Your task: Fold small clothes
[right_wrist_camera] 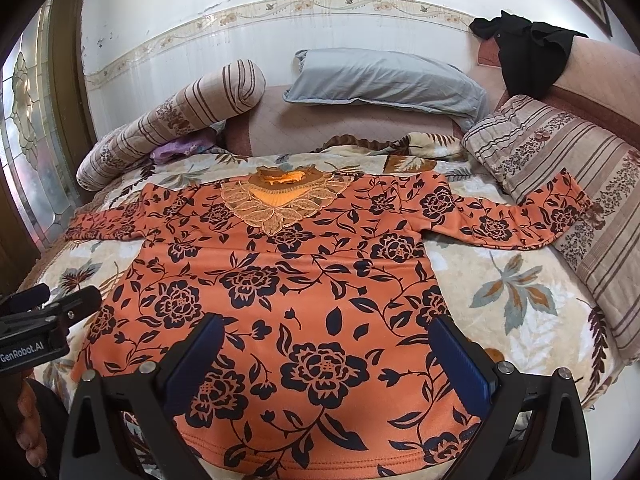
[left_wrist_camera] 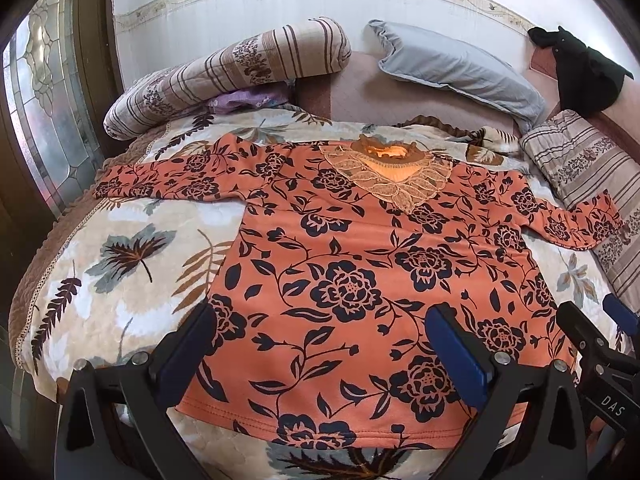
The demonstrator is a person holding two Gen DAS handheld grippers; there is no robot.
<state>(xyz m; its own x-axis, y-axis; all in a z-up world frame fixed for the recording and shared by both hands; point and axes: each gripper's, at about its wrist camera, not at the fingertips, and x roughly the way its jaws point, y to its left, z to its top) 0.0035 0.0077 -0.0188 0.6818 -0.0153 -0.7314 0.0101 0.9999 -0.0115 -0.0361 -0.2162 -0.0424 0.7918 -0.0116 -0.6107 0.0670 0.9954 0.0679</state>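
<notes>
An orange long-sleeved top (left_wrist_camera: pixel 352 264) (right_wrist_camera: pixel 280 280) with dark blue flowers and a lace collar lies flat, front up, on the bed, both sleeves spread out sideways. My left gripper (left_wrist_camera: pixel 324 320) hovers open over the hem's left half, nothing between its blue pads. My right gripper (right_wrist_camera: pixel 326 330) is open too, above the hem's right half. The right gripper (left_wrist_camera: pixel 592 320) shows at the right edge of the left wrist view; the left gripper (right_wrist_camera: pixel 52 300) shows at the left edge of the right wrist view.
The top rests on a leaf-patterned blanket (left_wrist_camera: pixel 120 248) (right_wrist_camera: pixel 512 292). Striped bolsters (left_wrist_camera: pixel 224 76) (right_wrist_camera: pixel 560 168), a grey pillow (left_wrist_camera: pixel 456 64) (right_wrist_camera: pixel 384 76) and a black garment (right_wrist_camera: pixel 524 48) line the headboard. A glass door (left_wrist_camera: pixel 44 112) stands left of the bed.
</notes>
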